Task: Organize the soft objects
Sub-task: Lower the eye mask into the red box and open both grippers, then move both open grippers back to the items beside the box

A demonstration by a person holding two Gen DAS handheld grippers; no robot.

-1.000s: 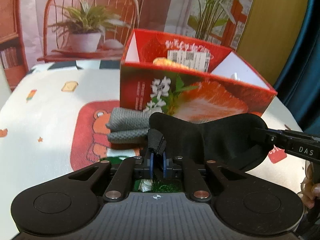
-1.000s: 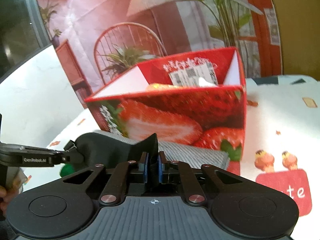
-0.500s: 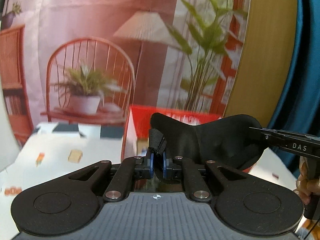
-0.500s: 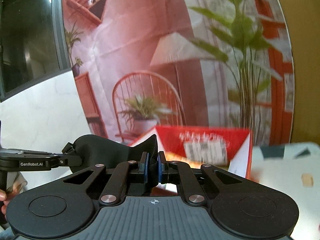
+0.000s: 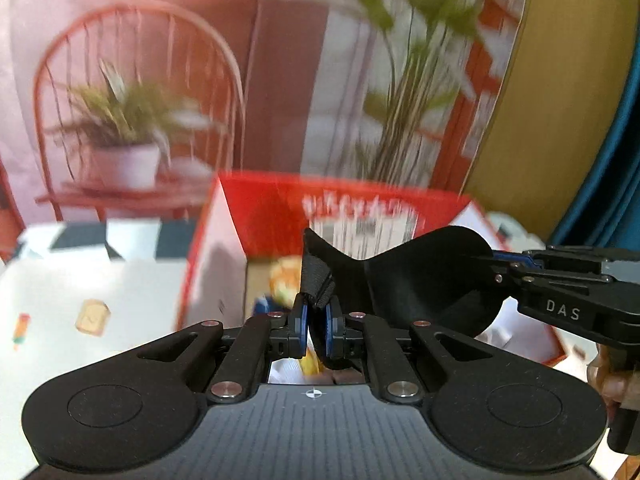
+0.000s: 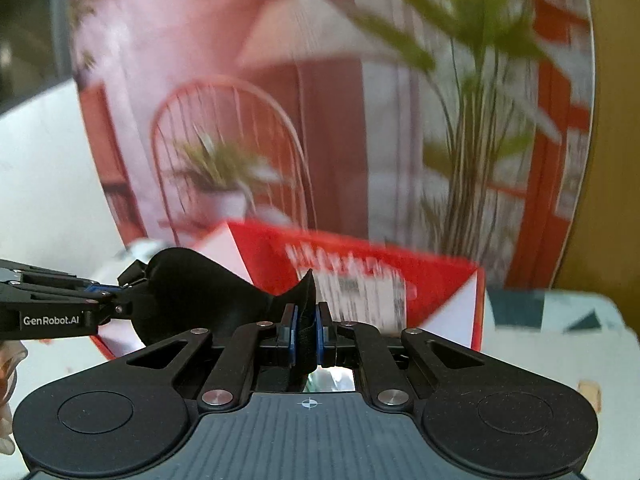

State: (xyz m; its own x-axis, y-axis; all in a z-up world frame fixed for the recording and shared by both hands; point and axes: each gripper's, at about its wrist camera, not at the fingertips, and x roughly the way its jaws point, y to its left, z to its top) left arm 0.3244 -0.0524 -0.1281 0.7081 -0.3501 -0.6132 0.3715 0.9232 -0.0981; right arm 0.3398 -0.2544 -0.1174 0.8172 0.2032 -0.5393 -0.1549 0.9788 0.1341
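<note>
A black sleep mask (image 5: 420,276) hangs stretched between my two grippers, in front of and slightly above the open red strawberry box (image 5: 272,204). My left gripper (image 5: 316,312) is shut on the mask's strap end. My right gripper (image 5: 496,268) comes in from the right and pinches the other end. In the right wrist view my right gripper (image 6: 306,320) is shut on a fold of the mask (image 6: 200,288), and the left gripper (image 6: 120,300) holds the far lobe. The box (image 6: 440,280) lies just behind.
The box holds a yellow-orange item (image 5: 284,280) and has a white label (image 5: 360,232) on its back wall. A white tablecloth with cartoon prints (image 5: 80,300) covers the table. A printed backdrop of a chair and plants stands behind. A hand (image 5: 608,376) grips the right tool.
Both grippers rose and moved forward with the mask, from low beside the grey folded cloth up to the box's open top. The cloth has dropped out of view.
</note>
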